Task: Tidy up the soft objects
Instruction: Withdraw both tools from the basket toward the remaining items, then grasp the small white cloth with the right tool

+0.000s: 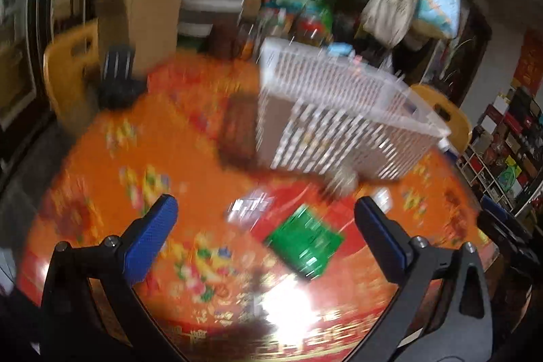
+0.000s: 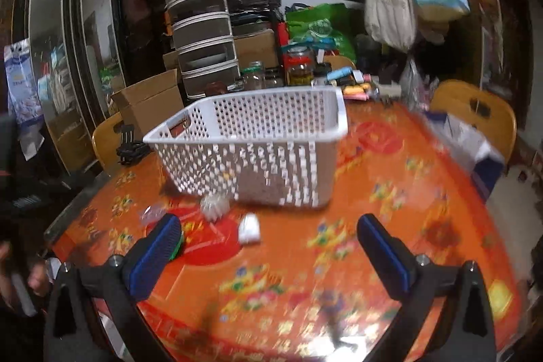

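Note:
A white perforated basket (image 1: 342,114) (image 2: 258,141) stands on the orange patterned table (image 1: 112,192) (image 2: 390,192). A green packet (image 1: 305,240) lies between and just beyond my left gripper's fingers; in the right wrist view only its edge (image 2: 178,248) shows behind the left finger. A clear crinkly packet (image 1: 247,207) (image 2: 152,212), a pale fluffy ball (image 1: 341,180) (image 2: 213,206) and a small white object (image 2: 249,228) lie in front of the basket. My left gripper (image 1: 266,212) is open and empty above the table. My right gripper (image 2: 269,226) is open and empty.
A brown box (image 1: 237,128) stands left of the basket. Yellow chairs (image 1: 73,63) (image 2: 475,111) flank the table. A blue-white box (image 2: 475,148) sits at the right edge. Jars (image 2: 298,63), drawers (image 2: 203,33) and cartons (image 2: 149,104) crowd the back.

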